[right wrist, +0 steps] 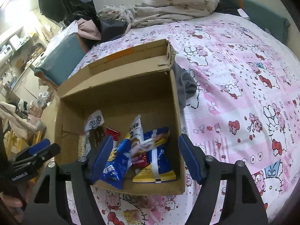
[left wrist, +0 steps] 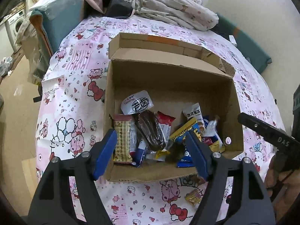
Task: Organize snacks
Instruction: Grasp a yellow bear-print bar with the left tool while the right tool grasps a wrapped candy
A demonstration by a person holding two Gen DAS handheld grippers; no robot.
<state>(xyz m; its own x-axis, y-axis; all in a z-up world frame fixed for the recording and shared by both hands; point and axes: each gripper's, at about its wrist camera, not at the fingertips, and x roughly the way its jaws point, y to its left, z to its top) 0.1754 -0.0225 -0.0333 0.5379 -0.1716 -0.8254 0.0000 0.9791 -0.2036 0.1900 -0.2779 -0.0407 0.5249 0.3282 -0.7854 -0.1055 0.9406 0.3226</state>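
Snacks fill one open cardboard box (left wrist: 168, 78) just ahead of our two grippers: roughly ten wrapped packets heaped on its floor, among them a brown bar (left wrist: 150, 129) and a blue packet (right wrist: 116, 161). Our left gripper (left wrist: 151, 153) and right gripper (right wrist: 146, 157) both hover spread wide, holding nothing. One yellow packet (left wrist: 194, 196) lies outside, beneath us on the pink sheet (right wrist: 234, 86), roomy rightward.

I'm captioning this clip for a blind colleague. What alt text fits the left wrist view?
An open left claw hovers over an open cardboard box holding a jumble of wrapped snacks, including a dark brown packet. The box sits on a pink cartoon-print sheet, with a small yellow snack lying outside it.
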